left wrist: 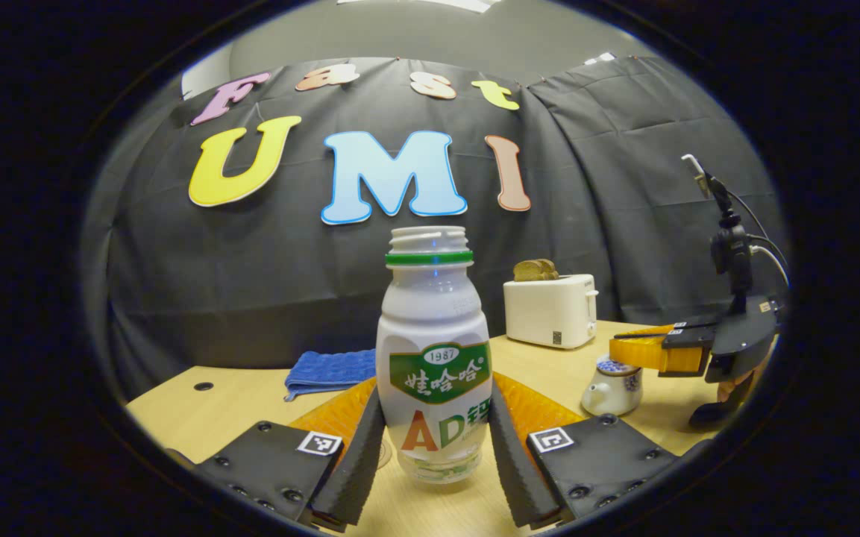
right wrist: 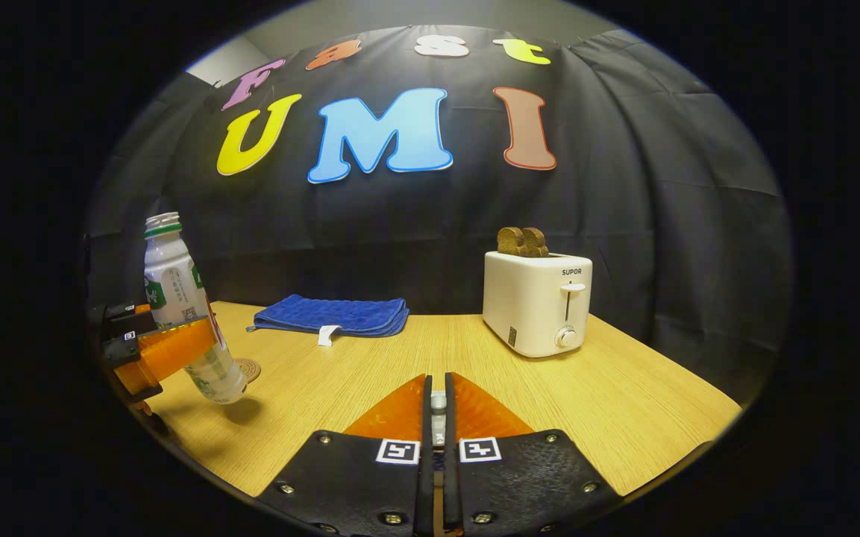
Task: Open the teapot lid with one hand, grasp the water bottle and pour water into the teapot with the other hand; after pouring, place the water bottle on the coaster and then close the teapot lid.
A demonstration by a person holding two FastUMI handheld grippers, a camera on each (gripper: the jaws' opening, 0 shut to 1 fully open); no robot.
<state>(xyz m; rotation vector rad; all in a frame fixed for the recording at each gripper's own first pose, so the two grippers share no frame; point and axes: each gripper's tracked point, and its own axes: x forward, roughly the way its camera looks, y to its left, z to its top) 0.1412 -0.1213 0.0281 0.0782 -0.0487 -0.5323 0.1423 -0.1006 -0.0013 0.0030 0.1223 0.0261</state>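
Note:
My left gripper (left wrist: 435, 429) is shut on the white water bottle (left wrist: 433, 328), whose cap is off and neck ring is green. In the right gripper view the bottle (right wrist: 176, 298) leans and hangs just above the table, held by the left gripper (right wrist: 176, 344), with a round coaster (right wrist: 249, 368) right behind it. The small white teapot (left wrist: 609, 394) with blue pattern stands at the right. Right above it is my right gripper (left wrist: 623, 349). In its own view the right gripper (right wrist: 437, 391) is pinched on a small pale piece, apparently the knob of the teapot lid (right wrist: 438, 405). Whether the lid is lifted I cannot tell.
A white toaster (right wrist: 538, 309) holding two bread slices stands at the back of the wooden table (right wrist: 623, 403). A folded blue cloth (right wrist: 336, 315) lies at the back by the booth wall. A person's hand (left wrist: 735, 384) holds the right gripper.

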